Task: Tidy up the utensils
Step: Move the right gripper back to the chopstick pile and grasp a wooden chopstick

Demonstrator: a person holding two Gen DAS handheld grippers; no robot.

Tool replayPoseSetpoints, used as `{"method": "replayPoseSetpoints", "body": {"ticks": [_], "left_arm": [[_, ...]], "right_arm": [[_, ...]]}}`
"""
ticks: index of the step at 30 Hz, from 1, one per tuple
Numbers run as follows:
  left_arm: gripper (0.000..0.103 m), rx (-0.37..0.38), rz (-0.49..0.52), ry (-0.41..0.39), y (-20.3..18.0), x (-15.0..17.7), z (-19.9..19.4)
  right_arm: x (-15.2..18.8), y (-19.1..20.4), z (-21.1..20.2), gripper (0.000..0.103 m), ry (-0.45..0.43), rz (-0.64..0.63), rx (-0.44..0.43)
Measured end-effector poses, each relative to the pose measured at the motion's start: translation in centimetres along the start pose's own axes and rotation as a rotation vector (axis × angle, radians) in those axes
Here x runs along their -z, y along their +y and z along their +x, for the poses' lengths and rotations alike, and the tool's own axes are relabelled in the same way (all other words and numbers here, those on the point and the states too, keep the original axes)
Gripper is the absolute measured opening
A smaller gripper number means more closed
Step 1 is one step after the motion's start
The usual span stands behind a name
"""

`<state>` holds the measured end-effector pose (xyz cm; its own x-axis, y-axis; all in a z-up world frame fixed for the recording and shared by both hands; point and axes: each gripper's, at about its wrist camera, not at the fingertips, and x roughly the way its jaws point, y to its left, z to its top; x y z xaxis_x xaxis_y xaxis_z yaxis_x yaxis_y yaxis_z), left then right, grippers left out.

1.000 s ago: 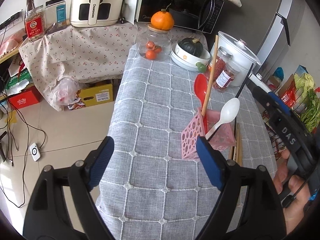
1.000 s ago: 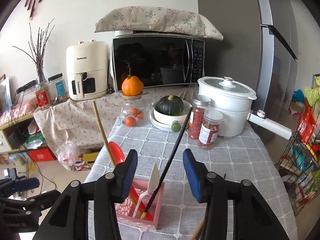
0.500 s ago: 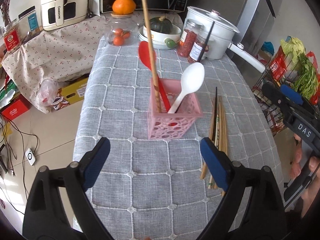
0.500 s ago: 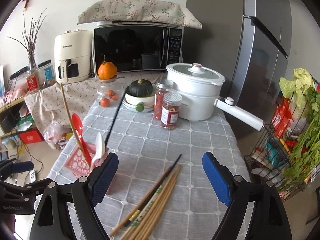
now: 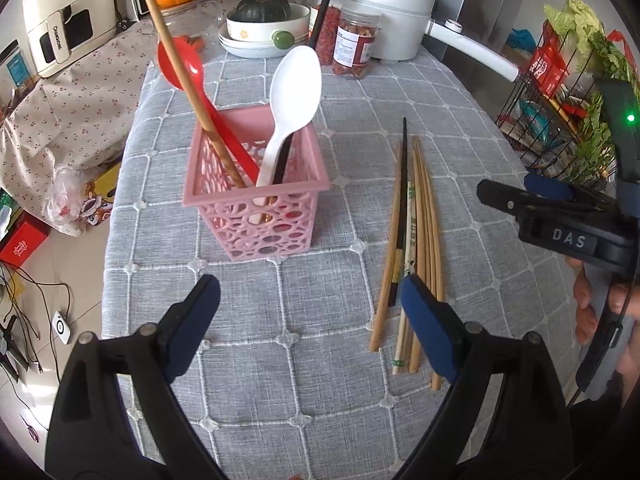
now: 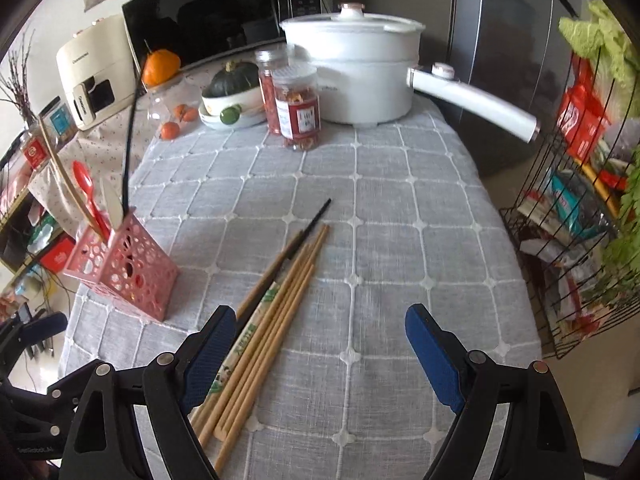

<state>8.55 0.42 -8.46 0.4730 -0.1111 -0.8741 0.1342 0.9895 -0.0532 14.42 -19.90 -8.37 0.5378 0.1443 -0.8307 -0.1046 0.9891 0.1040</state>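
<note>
A pink openwork basket (image 5: pixel 256 204) stands on the grey checked tablecloth (image 5: pixel 312 360). In it stand a white spoon (image 5: pixel 296 84), a red spoon (image 5: pixel 182 64), a wooden chopstick (image 5: pixel 176 60) and a black chopstick (image 5: pixel 326 4). Several loose chopsticks (image 5: pixel 418 232), one of them black, lie in a bundle right of the basket. My left gripper (image 5: pixel 310 296) hangs open in front of the basket, its right finger over the bundle's near ends. My right gripper (image 6: pixel 320 324) is open and empty above the table, its left finger (image 6: pixel 208 356) over the same chopsticks (image 6: pixel 276 296). The basket (image 6: pixel 128 276) stands to its left.
At the table's far end stand a white pot (image 6: pixel 360 80) with a long handle (image 6: pixel 472 100), two red-filled jars (image 6: pixel 300 112) and a bowl with a green squash (image 6: pixel 230 92). A wire rack of vegetables (image 6: pixel 580 208) stands right of the table. The floor drops away on the left.
The right gripper opened wide, letting go of the black chopstick now standing in the basket, and swung right and down over the loose chopsticks. The left gripper came down nearer the basket.
</note>
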Motion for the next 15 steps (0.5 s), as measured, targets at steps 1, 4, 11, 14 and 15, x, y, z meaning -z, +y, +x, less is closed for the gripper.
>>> {"method": "replayPoseSetpoints", "body": {"ticks": [1,4,11,14,15], "left_arm": [[0.092,-0.001,-0.001,0.005,-0.2,-0.1,0.2],[0.092,0.0,-0.006,0.018,-0.3,-0.4,0.7],[0.092,0.004,0.01,0.051,-0.8,-0.8,2.0],[0.091,0.007,0.019,0.061,-1.0,-0.8,2.4],[0.092,0.008,0.021,0.063,-1.0,-0.8,2.4]], "right_arm": [[0.1,-0.2,1.1,0.088,0.034,0.002,0.003],[0.4,-0.5,3.7,0.088,0.112,-0.002,0.014],[0.2,-0.6,7.6,0.088,0.196,-0.03,0.038],[-0.1,-0.5,8.4,0.088,0.211,-0.03,0.038],[-0.1,-0.4,8.7,0.088,0.215,-0.03,0.037]]}}
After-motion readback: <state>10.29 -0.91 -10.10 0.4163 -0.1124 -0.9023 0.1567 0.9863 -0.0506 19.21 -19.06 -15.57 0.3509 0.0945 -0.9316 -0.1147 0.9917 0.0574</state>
